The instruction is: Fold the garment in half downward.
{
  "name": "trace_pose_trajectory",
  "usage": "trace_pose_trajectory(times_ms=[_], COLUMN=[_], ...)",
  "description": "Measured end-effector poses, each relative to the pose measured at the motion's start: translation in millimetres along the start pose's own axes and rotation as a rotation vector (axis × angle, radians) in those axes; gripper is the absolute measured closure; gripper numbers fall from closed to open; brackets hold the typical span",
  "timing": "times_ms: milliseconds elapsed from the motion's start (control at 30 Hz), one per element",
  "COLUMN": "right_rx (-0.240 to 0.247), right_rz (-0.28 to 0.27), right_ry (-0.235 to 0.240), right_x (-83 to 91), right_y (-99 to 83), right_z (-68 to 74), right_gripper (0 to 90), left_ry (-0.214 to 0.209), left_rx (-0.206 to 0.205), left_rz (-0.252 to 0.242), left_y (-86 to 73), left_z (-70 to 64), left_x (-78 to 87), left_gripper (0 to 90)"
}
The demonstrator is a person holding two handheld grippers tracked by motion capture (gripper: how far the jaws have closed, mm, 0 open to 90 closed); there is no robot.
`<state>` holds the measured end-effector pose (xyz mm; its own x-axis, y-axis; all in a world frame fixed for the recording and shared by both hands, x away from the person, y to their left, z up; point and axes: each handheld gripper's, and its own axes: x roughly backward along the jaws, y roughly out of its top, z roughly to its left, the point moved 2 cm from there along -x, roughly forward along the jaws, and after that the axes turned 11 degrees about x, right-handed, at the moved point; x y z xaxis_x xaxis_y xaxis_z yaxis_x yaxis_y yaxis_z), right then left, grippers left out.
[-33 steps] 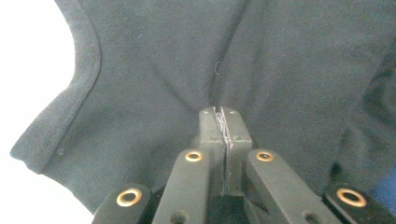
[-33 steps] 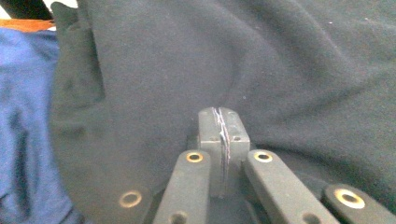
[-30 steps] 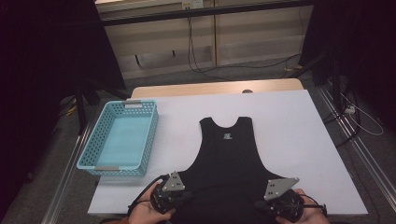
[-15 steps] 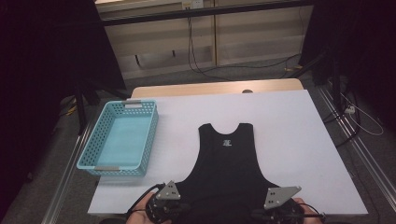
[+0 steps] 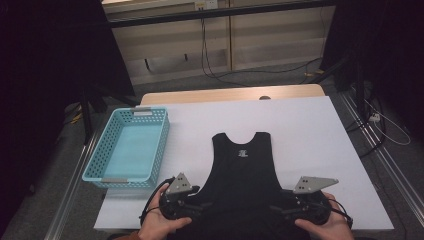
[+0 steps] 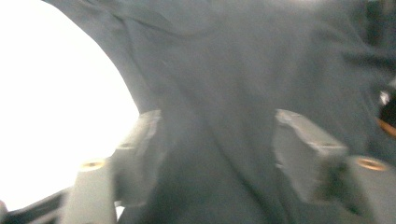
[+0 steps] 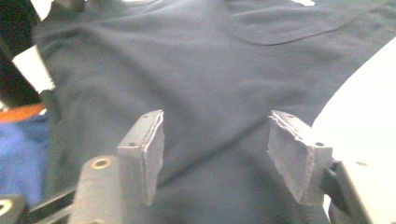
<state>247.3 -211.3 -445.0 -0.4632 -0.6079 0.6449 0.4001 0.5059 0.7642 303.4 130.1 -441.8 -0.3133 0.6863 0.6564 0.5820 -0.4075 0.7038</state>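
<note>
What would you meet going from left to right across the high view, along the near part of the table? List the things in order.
Blue basket → left gripper → black vest → right gripper.

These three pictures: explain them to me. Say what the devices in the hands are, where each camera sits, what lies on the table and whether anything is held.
No robot here: a person holds a hand-held two-fingered gripper in each hand, the left gripper and the right gripper. The high view looks down from above the person's side of the white table. The other two pictures come from cameras riding on the grippers, looking along their fingers.

On the table lie a black sleeveless fabric top, spread flat with its neck away from the person, and to its left a light blue plastic basket with perforated walls.

Both grippers sit at the top's near end, one on each side. In both gripper views the fingers stand apart over the cloth, so nothing is gripped yet.
</note>
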Motion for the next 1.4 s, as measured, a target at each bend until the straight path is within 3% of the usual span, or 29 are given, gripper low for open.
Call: trace_pose_trajectory(times_ms=[67, 233, 467, 533, 567, 600, 633, 700, 800, 900, 933, 1067, 1233, 1300, 1400], right_rx=[-0.004, -0.012, -0.031, -0.032, -0.029, -0.026, -0.026, -0.026, -0.030, -0.037, -0.038, -0.068, -0.093, -0.107, -0.114], right_rz=[-0.012, -0.048, -0.048, -0.047, -0.046, -0.045, -0.047, -0.044, -0.036, -0.033, -0.031, -0.049, -0.035, -0.032, -0.027], right_ry=[-0.029, -0.060, -0.091, -0.105, -0.109, -0.113, -0.119, -0.130, -0.150, -0.165, -0.169, -0.163, -0.136, -0.139, -0.134], right_x=[0.3, -2.0, -14.5, -16.7, -17.5, -18.8, -19.8, -23.0, -26.9, -29.3, -30.4, -34.2, -42.6, -46.4, -52.4], right_y=[2.3, 10.6, 21.0, 25.1, 26.6, 28.9, 30.2, 33.3, 37.1, 40.9, 42.6, 47.8, 52.9, 55.6, 57.8], right_z=[-7.5, -26.8, -54.7, -60.5, -62.5, -66.2, -68.6, -75.7, -84.3, -91.6, -95.8, -110.0, -128.3, -138.0, -149.7], right_gripper=[32.2, 29.4, 29.1, 28.6, 28.6, 28.3, 27.6, 27.5, 26.7, 26.8, 26.8, 26.2, 24.4, 22.8, 21.0], left_ry=[0.023, 0.016, 0.058, 0.063, 0.057, 0.065, 0.100, 0.143, 0.104, 0.115, 0.100, 0.094, 0.127, 0.105, 0.108], left_rx=[-0.027, -0.008, 0.009, 0.022, 0.021, 0.025, 0.027, 0.011, 0.045, 0.041, 0.064, 0.064, 0.058, 0.082, 0.084], left_rz=[-0.013, -0.036, -0.090, -0.083, -0.055, -0.036, -0.025, -0.034, -0.098, -0.138, -0.128, -0.128, -0.129, -0.138, -0.146], left_y=[4.8, 21.0, 39.8, 43.1, 45.6, 47.2, 49.7, 54.3, 63.4, 73.9, 77.5, 90.9, 104.9, 109.5, 114.8], left_z=[2.8, 10.8, 25.5, 30.2, 34.1, 36.5, 40.1, 44.7, 52.9, 61.5, 62.6, 68.9, 76.4, 80.1, 88.9], left_x=[-5.1, -17.8, -27.7, -32.1, -35.3, -37.3, -40.5, -43.7, -45.9, -48.7, -50.4, -56.5, -68.6, -72.5, -79.2], left_gripper=[22.4, 18.0, 10.7, 10.0, 11.0, 12.3, 11.6, 11.1, 12.3, 12.3, 12.3, 11.7, 10.3, 9.1, 9.0])
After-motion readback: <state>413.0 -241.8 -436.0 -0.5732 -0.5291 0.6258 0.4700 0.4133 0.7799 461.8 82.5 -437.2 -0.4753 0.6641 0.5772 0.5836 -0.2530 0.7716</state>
